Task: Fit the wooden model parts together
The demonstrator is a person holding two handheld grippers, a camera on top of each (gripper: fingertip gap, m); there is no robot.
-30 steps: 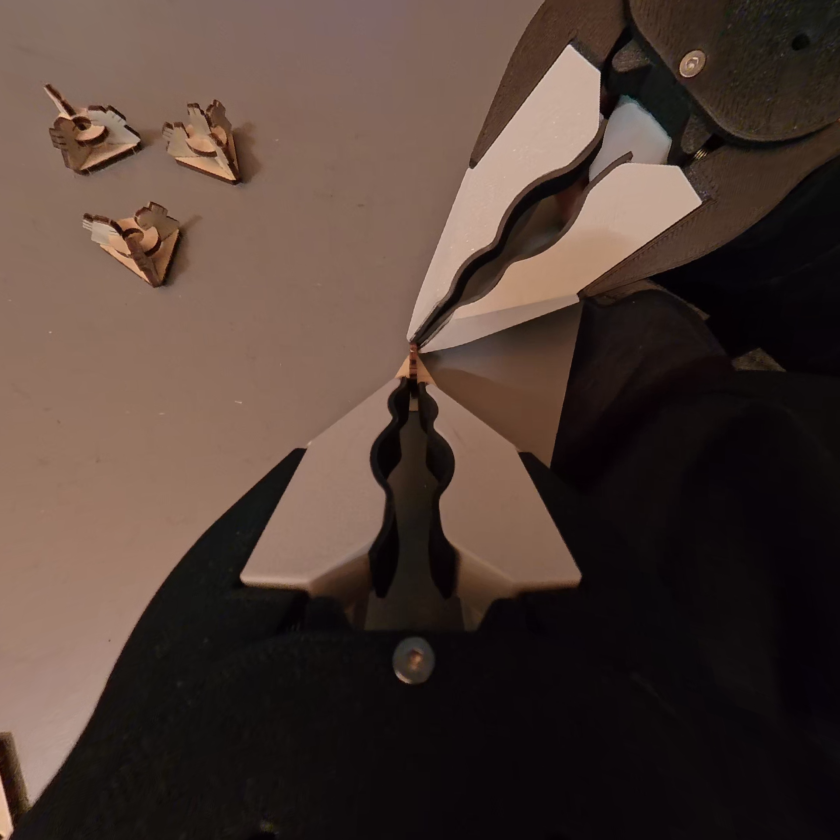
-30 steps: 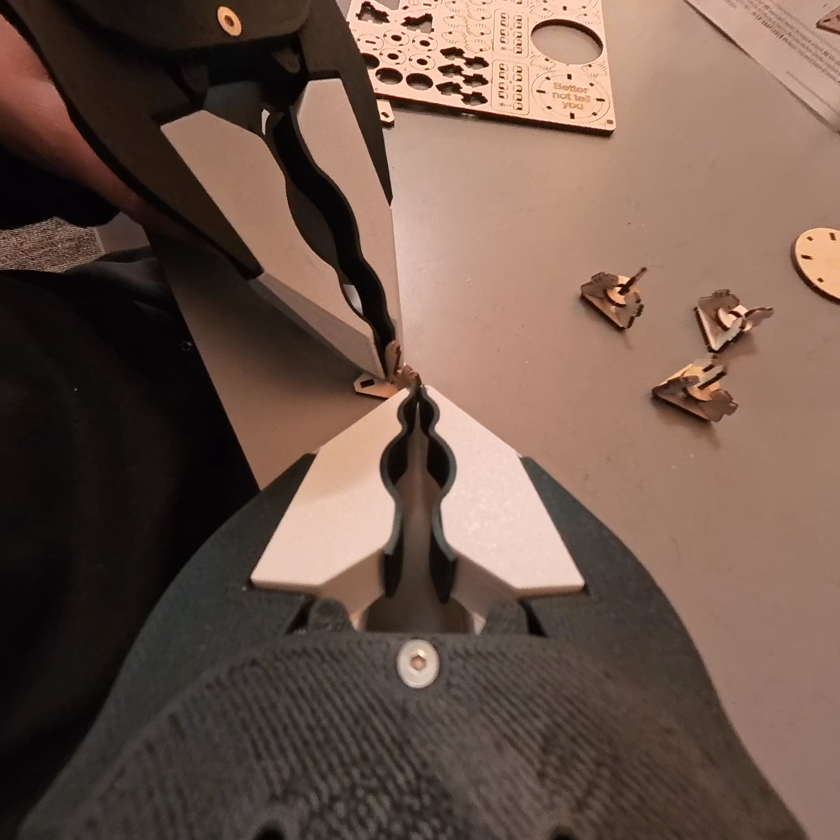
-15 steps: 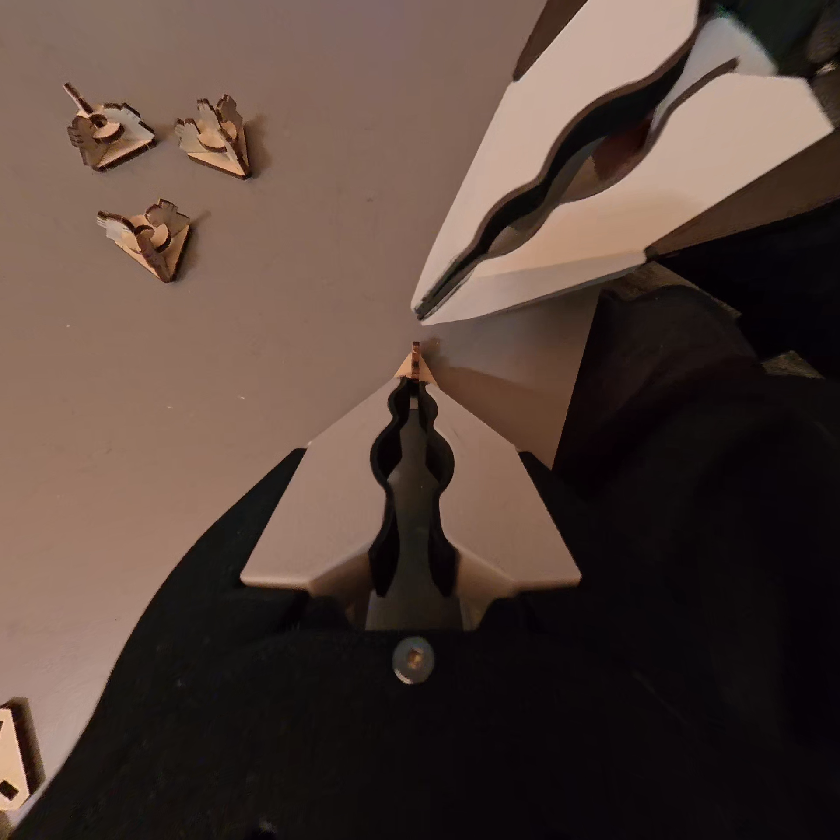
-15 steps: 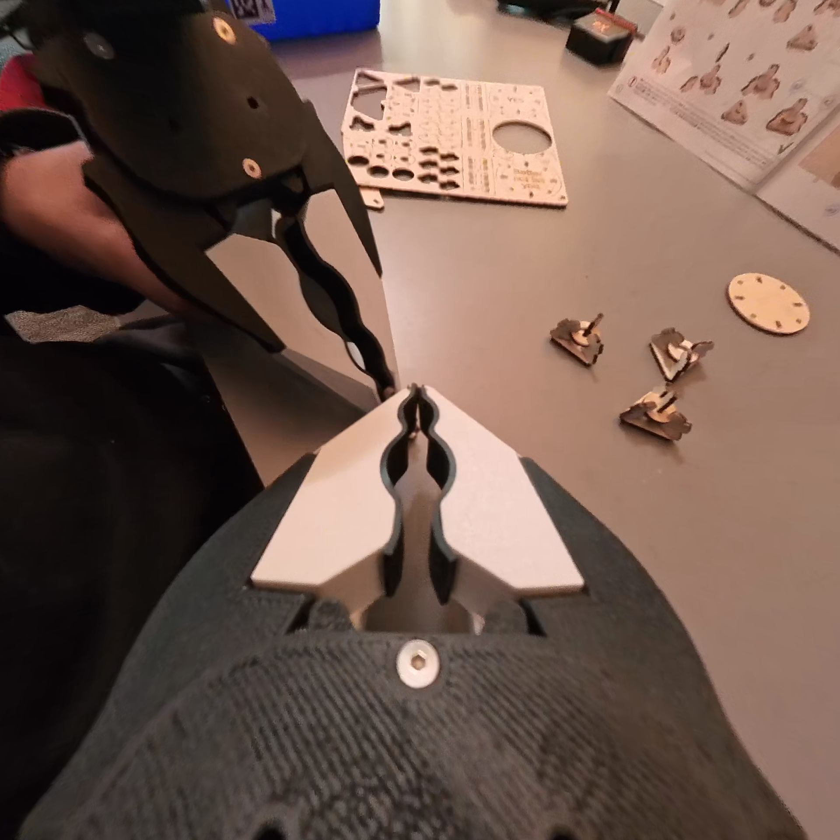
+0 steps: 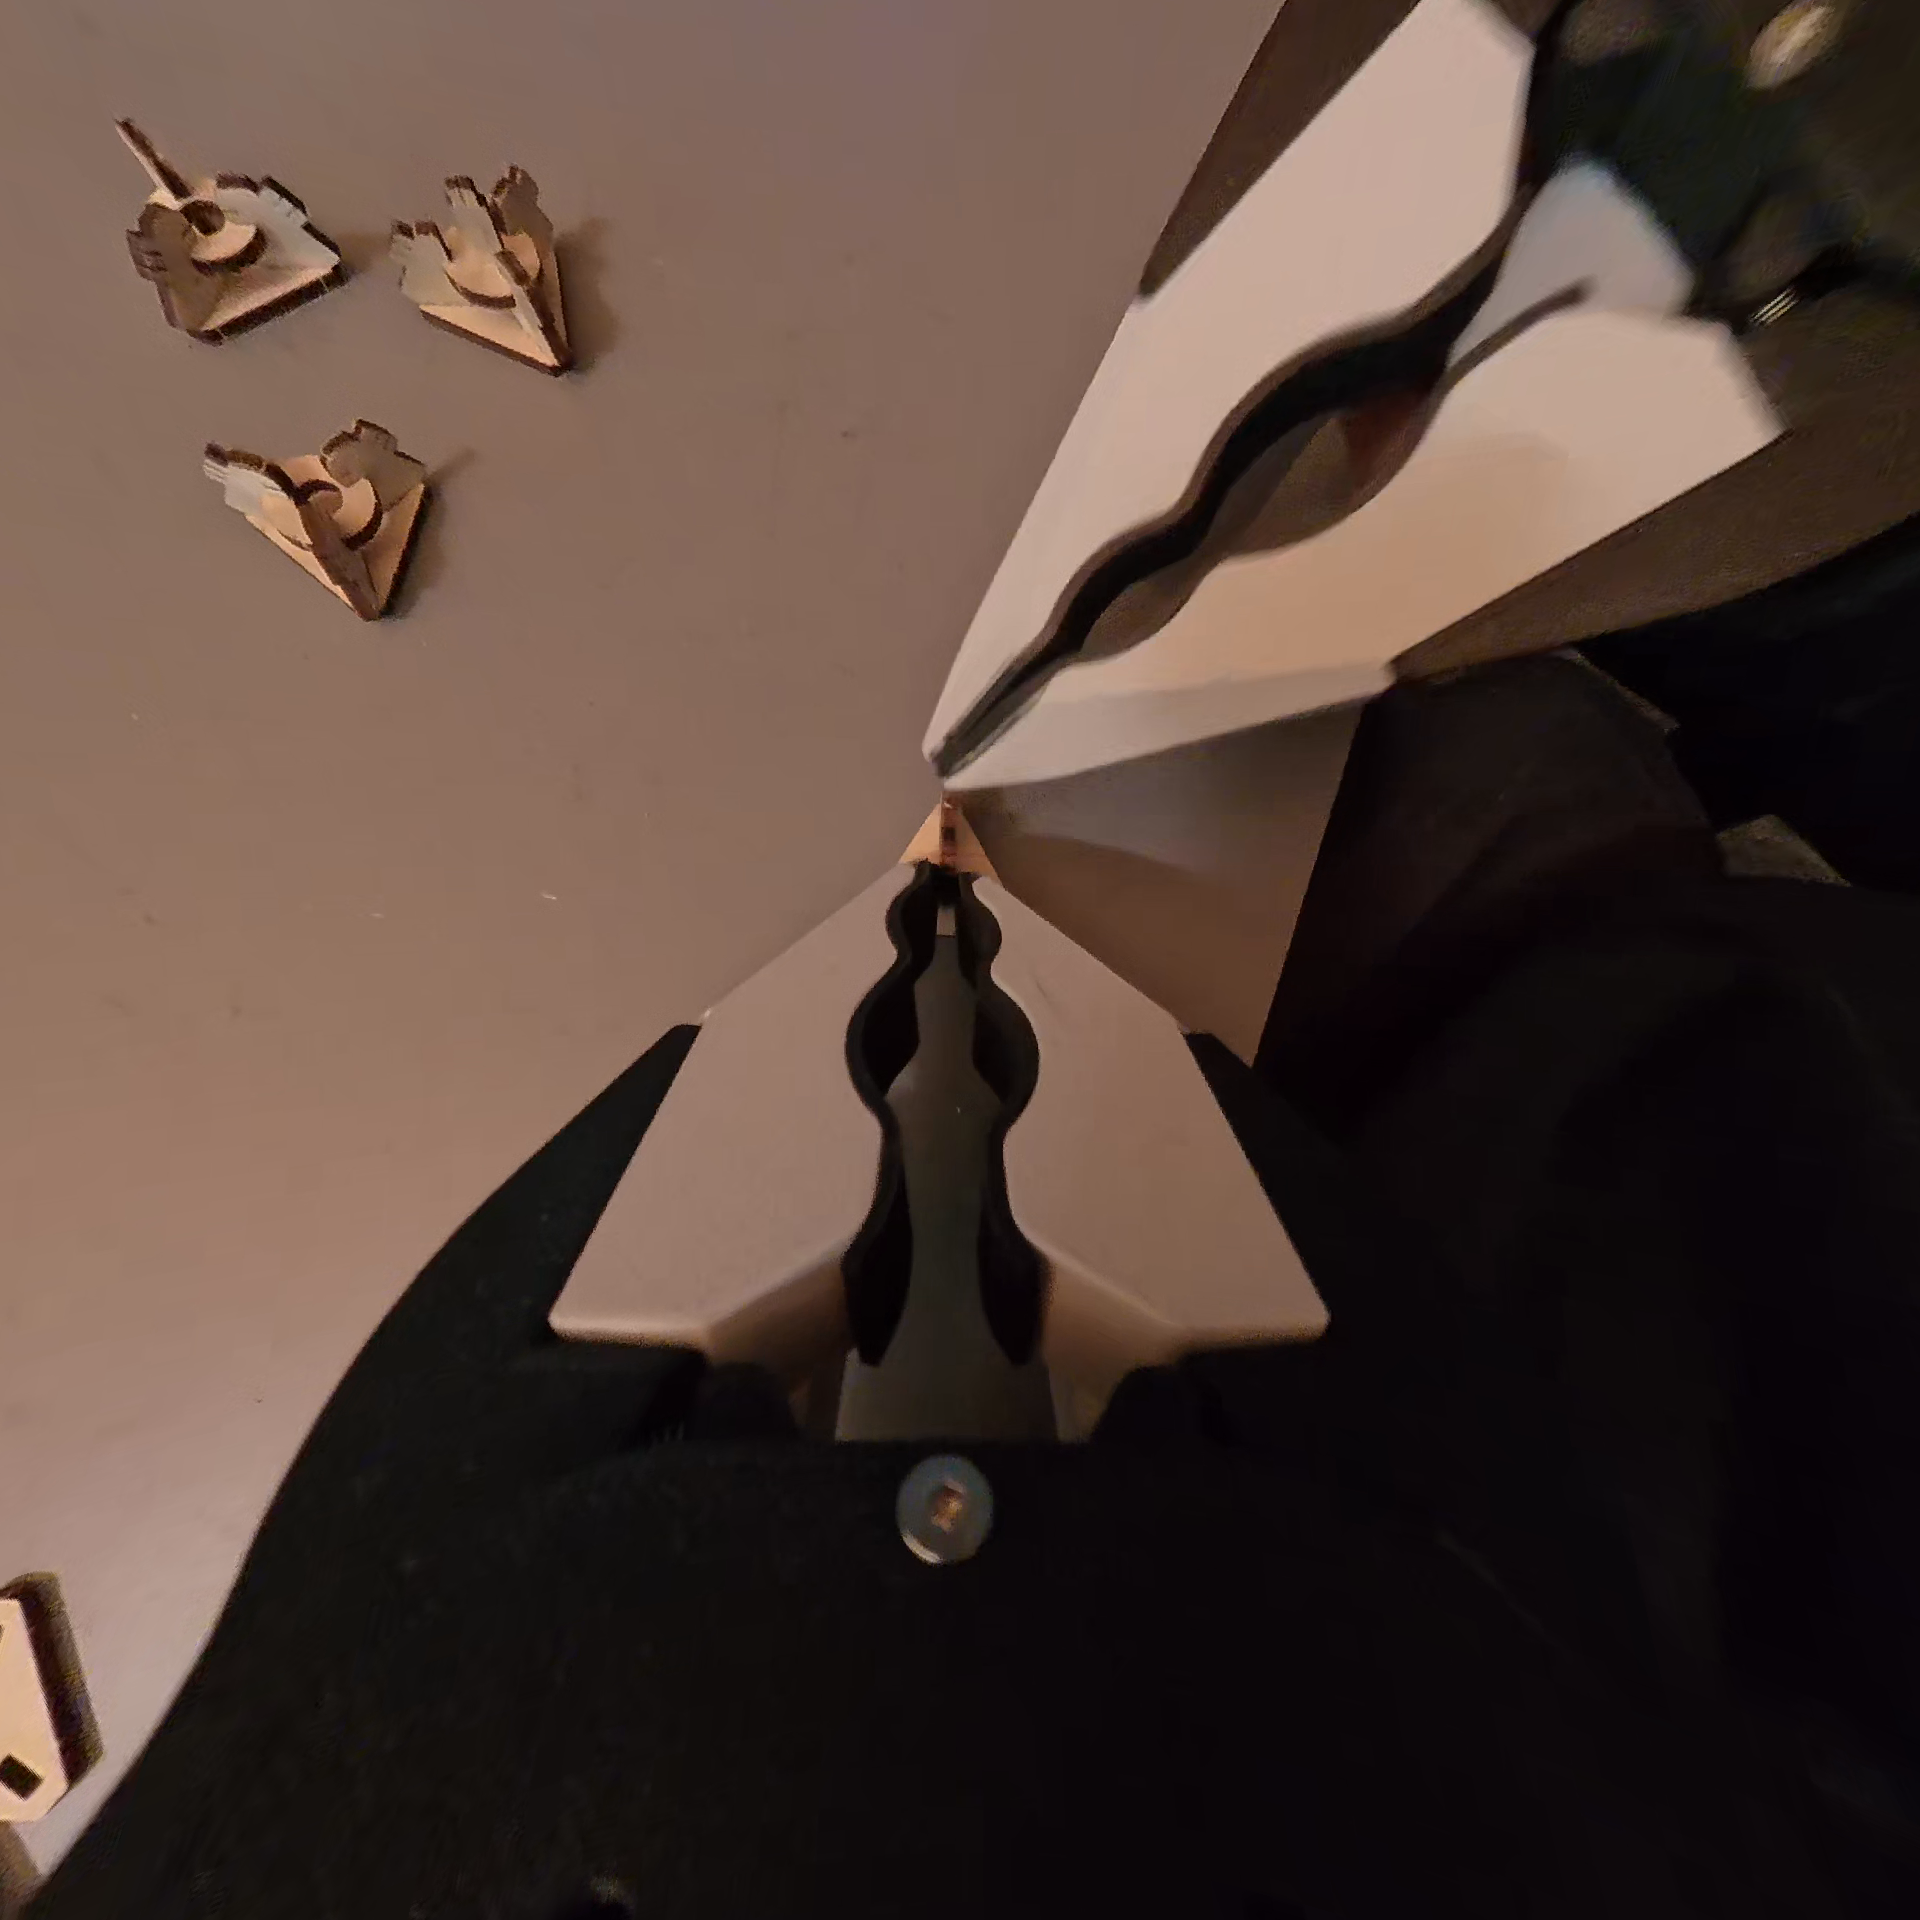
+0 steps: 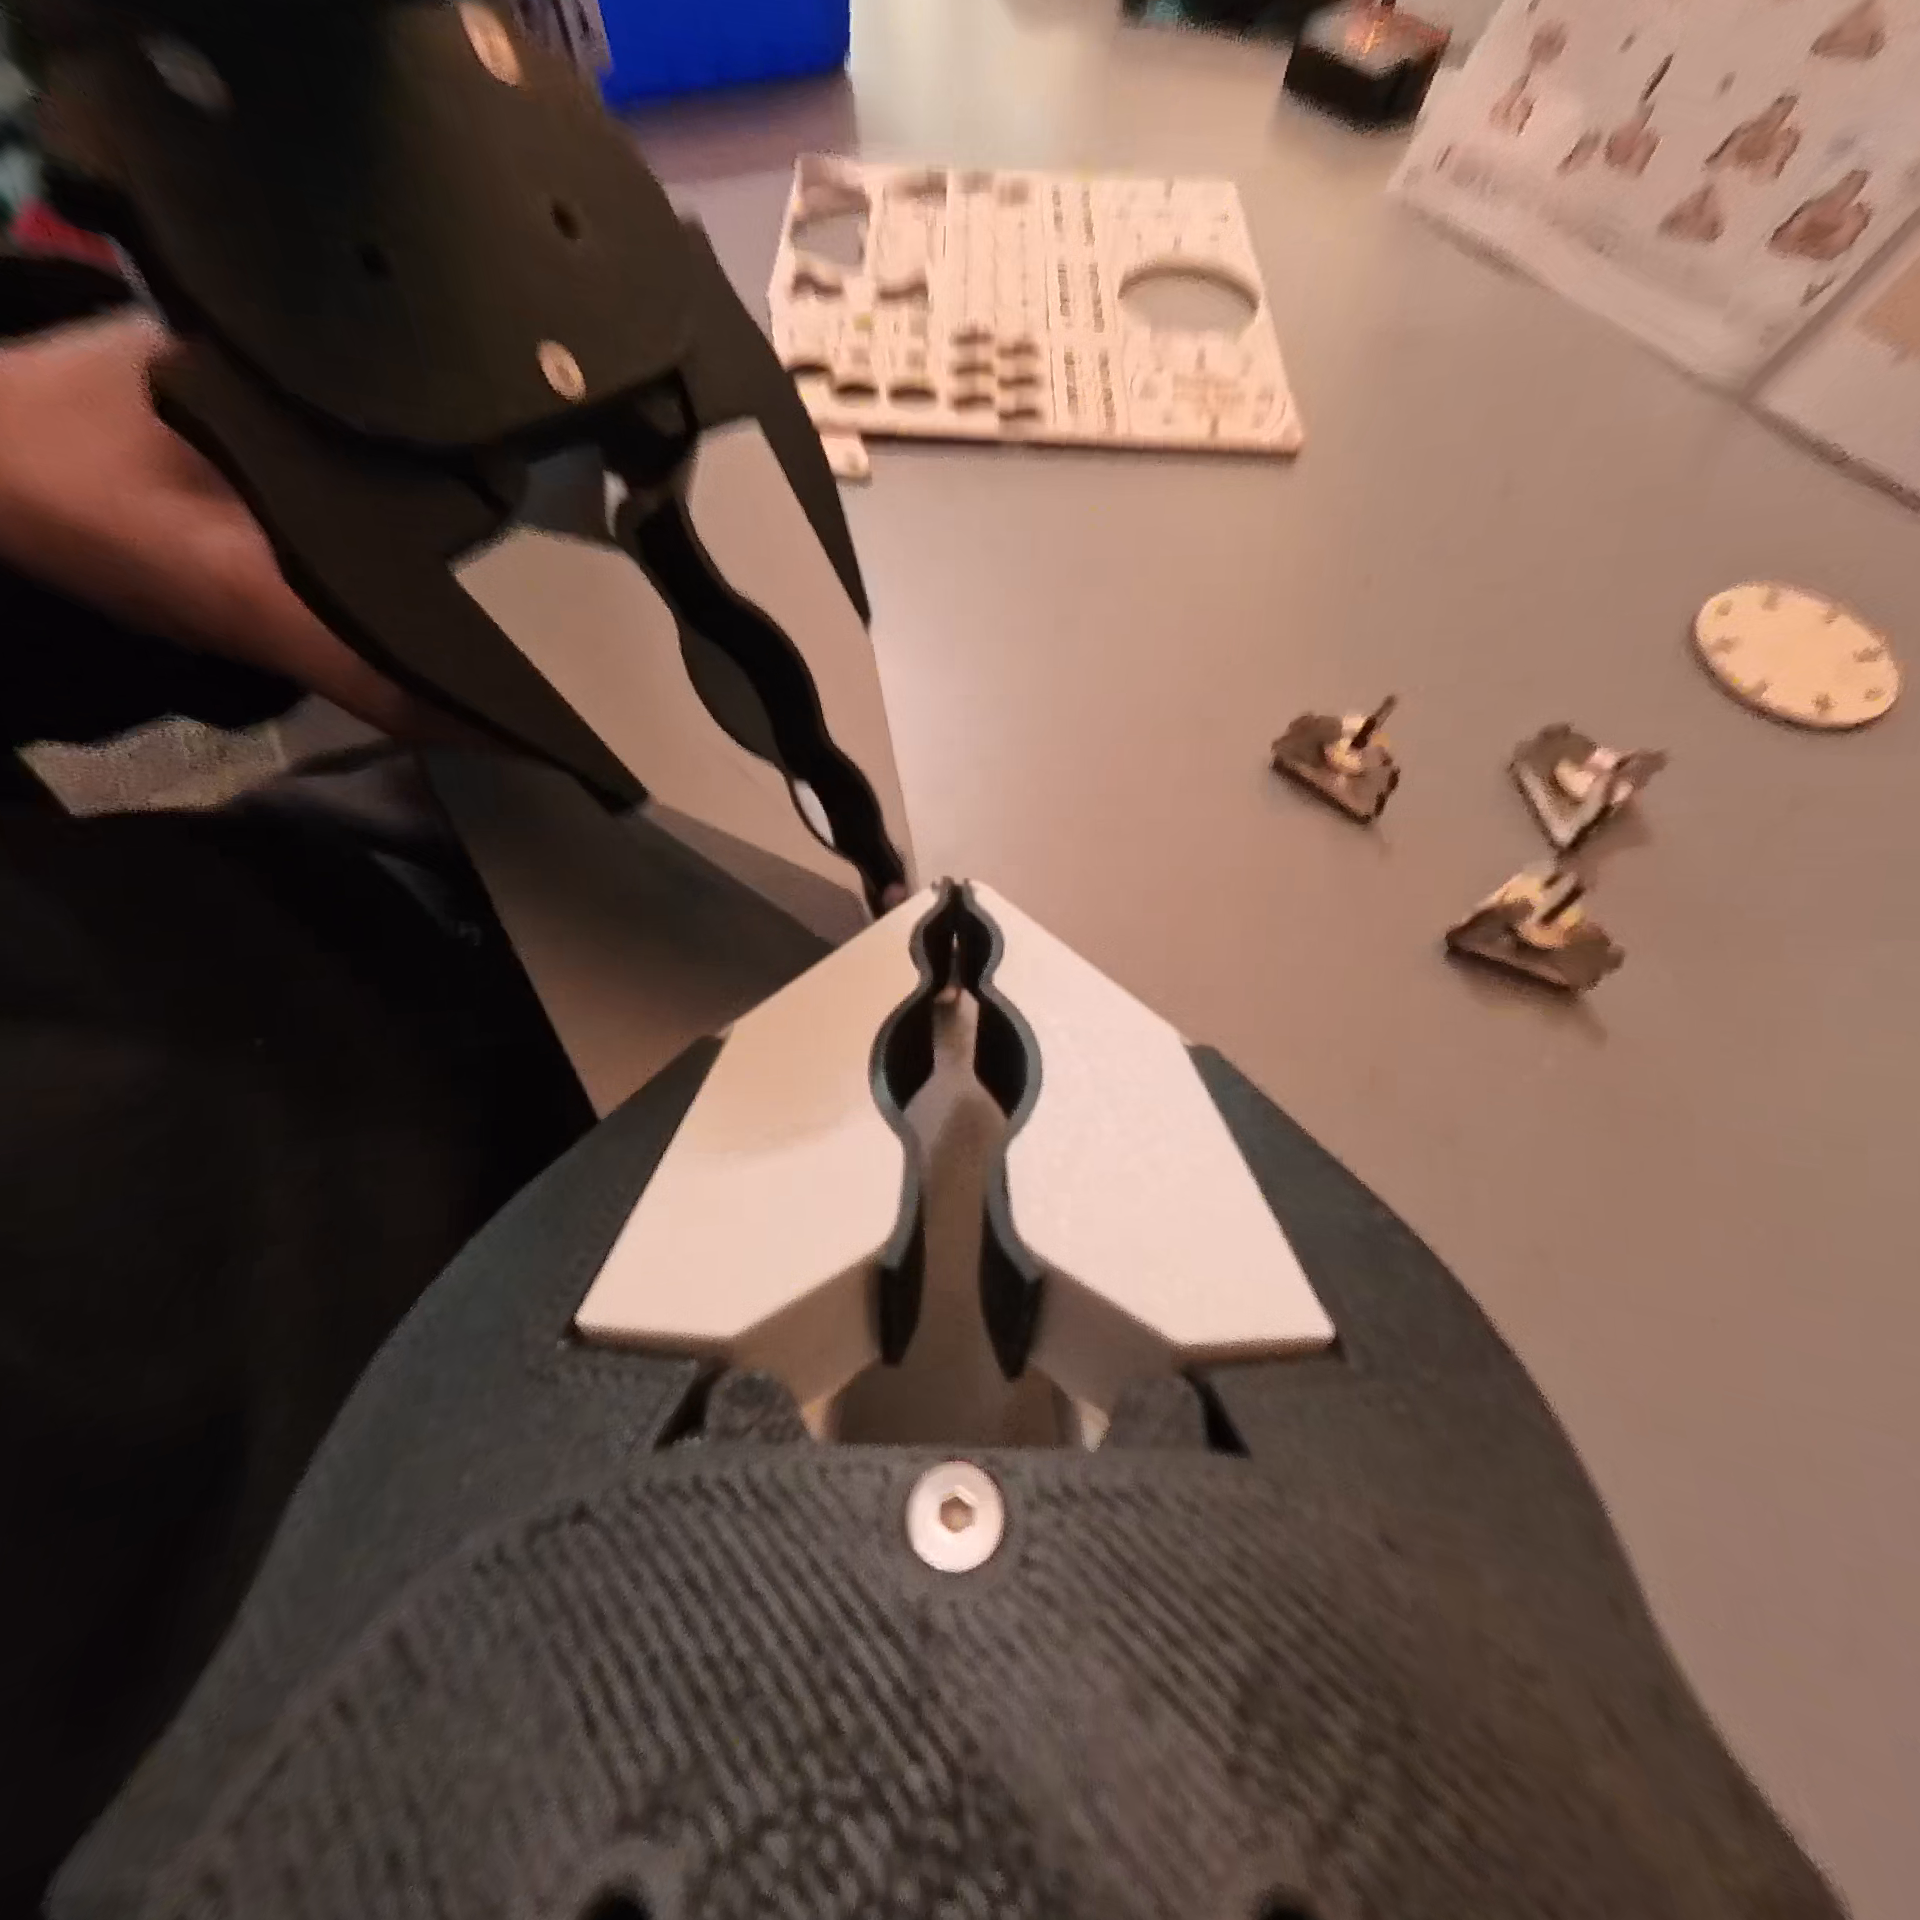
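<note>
The left gripper (image 5: pixel 945 883) is pinching a small wooden piece (image 5: pixel 943 844) right at its tips, jaws nearly closed on it, with a tan wedge poking out just past the pads. The right gripper (image 6: pixel 951 891) is sitting tip to tip with it, jaws pressed together; nothing is showing between them. In the left wrist view the right gripper's closed point is hovering just above the held piece, very near it, though contact is hard to call.

Both are working close to the near edge of the grey counter (image 6: pixel 1143 675). Well out on the counter, three small wooden assemblies (image 6: pixel 1335 764) are sitting in a loose cluster, each a triangular base with a bit standing up from it. Beyond them a wooden disc (image 6: pixel 1068 667) is lying flat, and farther back a punched wooden sheet (image 6: pixel 1039 322) is resting with many cut-outs gone. Printed pages (image 6: pixel 1662 177) are lying at the far right.

As a judgement: the hold here is slim, only the tips are gripping, so the left should be keeping steady pressure while the right is nudging gently and squarely, not twisting the piece out.
</note>
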